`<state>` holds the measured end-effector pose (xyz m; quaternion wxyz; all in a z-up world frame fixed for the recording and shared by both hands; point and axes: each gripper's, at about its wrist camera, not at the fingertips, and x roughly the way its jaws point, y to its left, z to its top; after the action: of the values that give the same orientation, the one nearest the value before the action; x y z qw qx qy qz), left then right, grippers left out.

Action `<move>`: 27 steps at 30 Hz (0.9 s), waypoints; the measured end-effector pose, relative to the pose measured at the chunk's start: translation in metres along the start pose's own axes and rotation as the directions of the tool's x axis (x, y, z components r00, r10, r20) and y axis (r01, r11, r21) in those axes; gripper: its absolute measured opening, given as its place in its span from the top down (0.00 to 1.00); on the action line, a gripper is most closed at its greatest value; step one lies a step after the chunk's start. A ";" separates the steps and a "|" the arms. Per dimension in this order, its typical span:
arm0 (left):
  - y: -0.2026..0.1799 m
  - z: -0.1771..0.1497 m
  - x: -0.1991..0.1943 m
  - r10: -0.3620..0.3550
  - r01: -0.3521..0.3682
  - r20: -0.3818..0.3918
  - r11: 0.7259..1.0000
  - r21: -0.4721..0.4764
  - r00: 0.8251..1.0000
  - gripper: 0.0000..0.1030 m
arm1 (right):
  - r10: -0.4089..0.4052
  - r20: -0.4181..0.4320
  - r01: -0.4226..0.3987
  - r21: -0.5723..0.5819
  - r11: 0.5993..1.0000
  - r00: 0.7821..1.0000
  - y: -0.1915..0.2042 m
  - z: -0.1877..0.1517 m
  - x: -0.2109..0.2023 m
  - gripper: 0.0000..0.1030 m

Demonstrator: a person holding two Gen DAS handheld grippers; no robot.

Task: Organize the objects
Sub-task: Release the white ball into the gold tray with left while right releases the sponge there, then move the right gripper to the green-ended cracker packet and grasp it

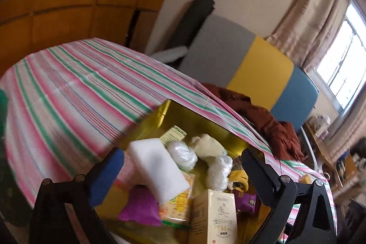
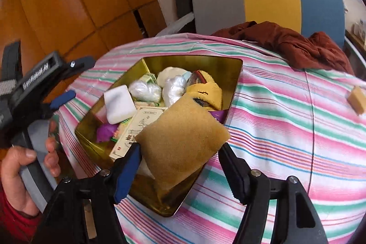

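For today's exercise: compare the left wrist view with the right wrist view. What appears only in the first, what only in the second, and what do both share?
Only the left wrist view shows the bright window with beige curtains.

Only the right wrist view shows the tan sponge block over the tin between the right gripper fingers, a small tan block lying apart on the cloth, and the person's hand holding the left gripper.

Both show the gold tin box of oddments, the white foam block, the striped tablecloth, the rust-brown garment and the grey-yellow-blue chair back.
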<state>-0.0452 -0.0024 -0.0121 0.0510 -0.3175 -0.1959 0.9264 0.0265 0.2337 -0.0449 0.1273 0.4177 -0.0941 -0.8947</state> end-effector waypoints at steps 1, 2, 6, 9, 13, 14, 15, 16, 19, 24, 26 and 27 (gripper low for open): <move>0.001 -0.002 -0.004 0.009 -0.009 0.013 1.000 -0.002 1.000 0.00 | 0.010 -0.005 -0.010 0.007 1.000 1.000 -0.002 0.000 0.002 0.32; 0.001 -0.004 -0.007 0.017 -0.017 0.020 1.000 -0.004 1.000 0.00 | 0.019 -0.017 -0.018 0.005 1.000 1.000 -0.001 0.000 0.003 0.32; 0.001 -0.011 -0.013 0.024 -0.024 0.017 1.000 0.014 1.000 0.00 | -0.023 -0.096 0.012 -0.122 0.992 0.995 0.019 0.004 0.019 0.29; 0.003 -0.013 -0.017 0.015 -0.015 0.012 1.000 0.010 1.000 0.00 | -0.008 -0.044 0.005 -0.077 0.997 0.999 0.014 0.006 0.007 0.28; 0.006 -0.016 -0.022 0.021 -0.021 0.016 1.000 -0.008 1.000 0.00 | -0.008 0.010 0.008 -0.038 0.999 1.000 0.008 0.003 -0.012 0.28; 0.006 -0.017 -0.022 0.019 -0.019 0.011 1.000 -0.012 1.000 0.00 | 0.011 0.025 -0.010 -0.025 1.000 1.000 0.005 0.001 -0.017 0.28; 0.006 -0.019 -0.023 0.018 -0.018 0.006 1.000 -0.015 1.000 0.00 | 0.034 0.037 -0.034 -0.008 0.999 0.999 0.001 -0.002 -0.021 0.28; 0.005 -0.021 -0.024 0.016 -0.016 0.002 1.000 -0.016 1.000 0.00 | 0.049 0.044 -0.049 0.007 0.999 0.998 -0.002 -0.004 -0.024 0.28; -0.001 -0.029 -0.024 0.010 -0.010 -0.016 1.000 -0.003 1.000 0.00 | 0.031 0.062 -0.033 0.033 0.999 0.998 -0.011 -0.010 -0.032 0.28; -0.023 -0.042 -0.025 -0.036 0.038 -0.047 0.999 0.038 0.998 0.00 | -0.012 0.088 0.004 0.096 0.995 0.996 -0.037 -0.018 -0.045 0.28; -0.036 -0.048 -0.026 -0.066 0.069 -0.058 0.996 0.061 0.996 0.00 | -0.037 0.105 0.023 0.129 0.991 0.994 -0.051 -0.021 -0.052 0.28; -0.043 -0.051 -0.027 -0.082 0.087 -0.063 0.993 0.074 0.995 0.00 | -0.050 0.116 0.033 0.143 0.989 0.992 -0.058 -0.023 -0.057 0.28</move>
<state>0.0057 0.0476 -0.0163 0.1081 -0.3342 -0.1720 0.9204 0.0704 0.3047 -0.0343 0.0729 0.3735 -0.1556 -0.9116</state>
